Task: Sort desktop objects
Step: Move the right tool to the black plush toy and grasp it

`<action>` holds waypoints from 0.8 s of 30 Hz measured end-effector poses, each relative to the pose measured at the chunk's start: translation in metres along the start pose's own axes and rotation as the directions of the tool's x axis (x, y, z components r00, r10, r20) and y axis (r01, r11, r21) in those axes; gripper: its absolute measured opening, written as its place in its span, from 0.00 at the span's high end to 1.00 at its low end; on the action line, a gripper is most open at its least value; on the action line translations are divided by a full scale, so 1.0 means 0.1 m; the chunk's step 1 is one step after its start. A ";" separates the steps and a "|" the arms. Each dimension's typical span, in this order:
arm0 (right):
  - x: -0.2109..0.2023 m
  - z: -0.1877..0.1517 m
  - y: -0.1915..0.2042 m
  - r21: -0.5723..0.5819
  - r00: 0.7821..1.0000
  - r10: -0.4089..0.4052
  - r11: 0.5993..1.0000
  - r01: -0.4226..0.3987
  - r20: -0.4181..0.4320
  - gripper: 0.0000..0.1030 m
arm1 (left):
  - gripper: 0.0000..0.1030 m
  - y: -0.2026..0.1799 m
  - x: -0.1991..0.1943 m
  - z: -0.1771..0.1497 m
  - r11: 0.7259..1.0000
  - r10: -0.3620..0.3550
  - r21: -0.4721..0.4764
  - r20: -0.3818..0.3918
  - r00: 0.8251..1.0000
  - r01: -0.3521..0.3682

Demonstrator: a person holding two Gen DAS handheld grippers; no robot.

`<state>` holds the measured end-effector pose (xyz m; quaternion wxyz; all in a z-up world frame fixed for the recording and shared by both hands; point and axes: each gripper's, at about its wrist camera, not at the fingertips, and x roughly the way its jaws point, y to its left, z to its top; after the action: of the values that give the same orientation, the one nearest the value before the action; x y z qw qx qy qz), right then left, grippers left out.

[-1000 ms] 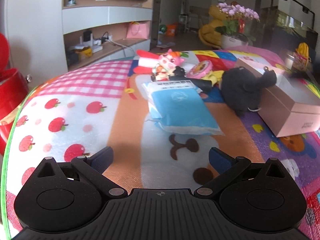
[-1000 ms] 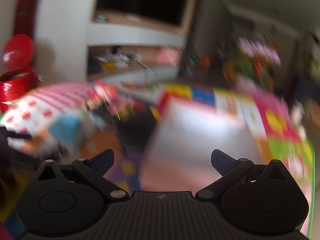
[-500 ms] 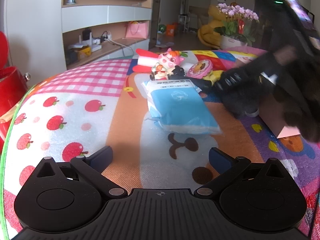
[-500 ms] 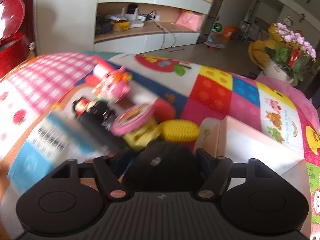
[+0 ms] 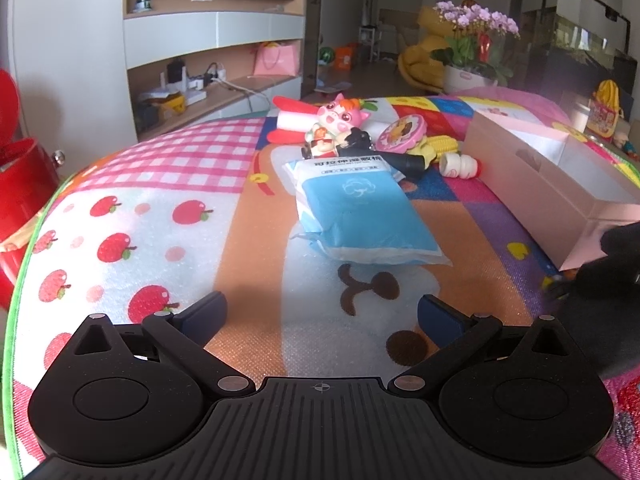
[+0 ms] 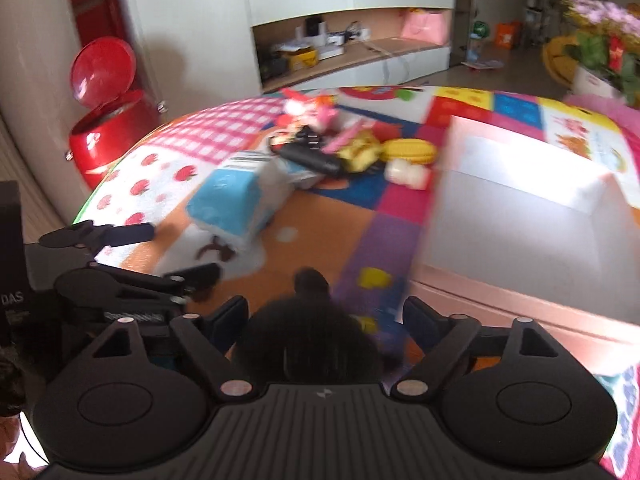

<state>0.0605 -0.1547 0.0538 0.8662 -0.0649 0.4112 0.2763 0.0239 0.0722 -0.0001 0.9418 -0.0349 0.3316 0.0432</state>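
Black and blurred, a soft rounded thing (image 6: 308, 344) sits between the fingers of the right gripper (image 6: 324, 316); motion smear hides what it is, and whether the pads press on it cannot be told, though the jaws have just been opening and stand fairly wide around it. In the left wrist view the same gripper shows only as a dark shape cut off at the right edge. The left gripper (image 5: 320, 316) hangs with its jaws wide and nothing between them, above the patchwork play mat (image 5: 168, 184) that covers the tabletop. A pink box (image 5: 552, 184) lies open at the right of the mat; the part of its pale inside that shows holds nothing, and its far end runs out of frame. A blue-and-white soft pack (image 5: 360, 212) lies in the middle of the mat, printed with Chinese characters on its white end, too small to read. Beyond it is a heap: a pink cartoon figurine (image 5: 336, 120), a round pink toy (image 5: 402, 134), a yellow corn toy (image 5: 440, 146), a black tube-like object (image 5: 400, 162) partly buried, and a small white bottle with a red cap (image 5: 460, 166) on its side beside the box. In the right wrist view, "DAS" reads on a black unit (image 6: 12, 300) at the left edge. A red bin (image 6: 108, 120) stands open on the floor.
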 end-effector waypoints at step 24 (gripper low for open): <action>-0.49 -0.55 -0.27 0.015 0.987 -0.043 0.999 0.041 0.152 0.02 | 0.00 -0.06 0.04 0.00 0.999 0.029 0.032 -0.015 0.999 -0.029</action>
<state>0.0128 -0.2170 0.0518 0.9011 -0.0469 0.3439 0.2597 0.0275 0.0663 -0.0017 0.9389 -0.0153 0.3400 0.0513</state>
